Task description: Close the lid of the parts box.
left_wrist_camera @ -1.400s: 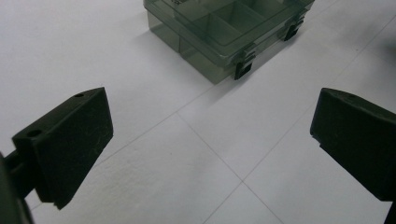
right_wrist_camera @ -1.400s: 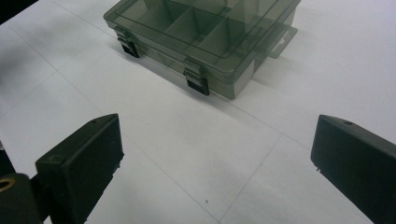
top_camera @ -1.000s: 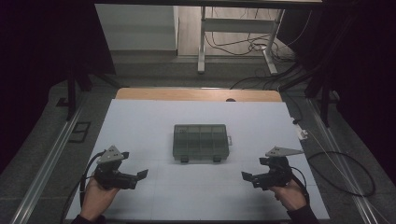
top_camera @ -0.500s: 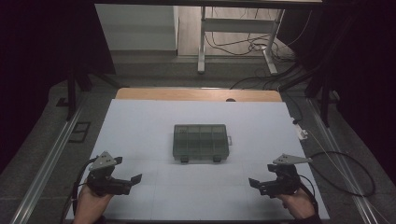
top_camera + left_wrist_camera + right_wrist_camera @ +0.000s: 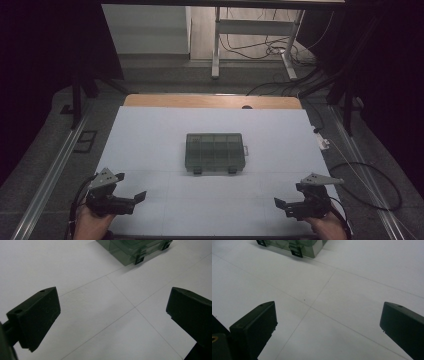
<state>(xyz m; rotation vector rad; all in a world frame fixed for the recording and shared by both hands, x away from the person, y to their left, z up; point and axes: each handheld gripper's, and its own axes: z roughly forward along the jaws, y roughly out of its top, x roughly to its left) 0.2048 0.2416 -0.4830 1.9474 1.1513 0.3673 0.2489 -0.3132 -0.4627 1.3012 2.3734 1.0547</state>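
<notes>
- The organiser box (image 5: 215, 152) lies flat in the middle of the white counter (image 5: 150, 130), lid down, well apart from both tongs.
- Left tongs (image 5: 134, 198) sit near the counter's near left corner and right tongs (image 5: 281, 205) near its near right corner, each held low in a hand; both stand wide open with nothing between the jaws.
- In the left gripper view the box (image 5: 133, 248) shows at the top edge, its two dark latches (image 5: 139, 259) facing the near edge of the counter; the right gripper view shows the same latched side (image 5: 295, 251).
- Judged from its look, the box is thin, smoke-tinted hard plastic: stiff, light, smooth enough to slip, and liable to slide on the counter if pushed from one side.
- Any contents cannot be made out through the lid.
- A sound hold would be across a short end wall, or one tongs steadying the body while the other works a latch.
</notes>
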